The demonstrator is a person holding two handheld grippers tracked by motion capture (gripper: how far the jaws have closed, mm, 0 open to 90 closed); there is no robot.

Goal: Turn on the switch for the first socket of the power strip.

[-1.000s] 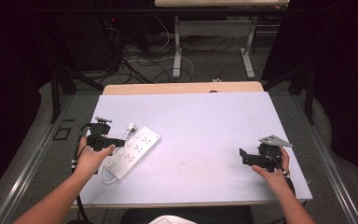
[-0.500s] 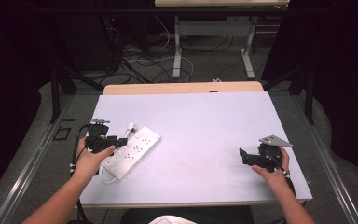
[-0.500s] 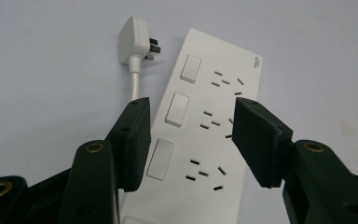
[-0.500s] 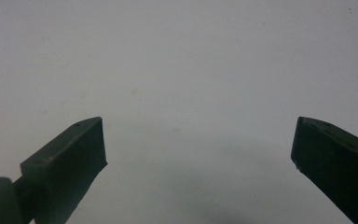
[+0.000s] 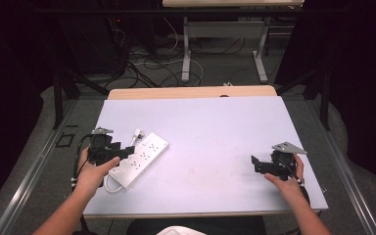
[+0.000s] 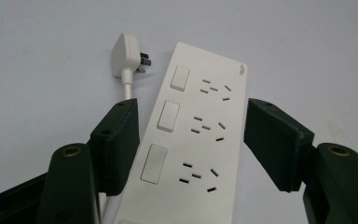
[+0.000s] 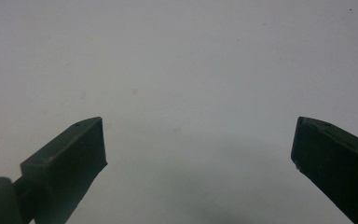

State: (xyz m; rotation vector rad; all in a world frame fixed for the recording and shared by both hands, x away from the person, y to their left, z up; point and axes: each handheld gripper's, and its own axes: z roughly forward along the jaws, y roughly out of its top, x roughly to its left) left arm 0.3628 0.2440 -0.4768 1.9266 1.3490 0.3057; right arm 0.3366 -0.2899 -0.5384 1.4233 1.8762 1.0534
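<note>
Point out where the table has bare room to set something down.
The widest free patch on the table runs from the power strip across to the right gripper, and back to the far edge. Crowded: the near left corner, with the strip, its plug, cord and the left gripper, whose jaws have just been opening astride the strip.

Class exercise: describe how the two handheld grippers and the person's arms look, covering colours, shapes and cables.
Both the left gripper and the right gripper are black, each topped by a grey three-cornered plate and ending in two blocky black jaws. A black cable trails from the left one. The forearms are bare, with no sleeves.
</note>
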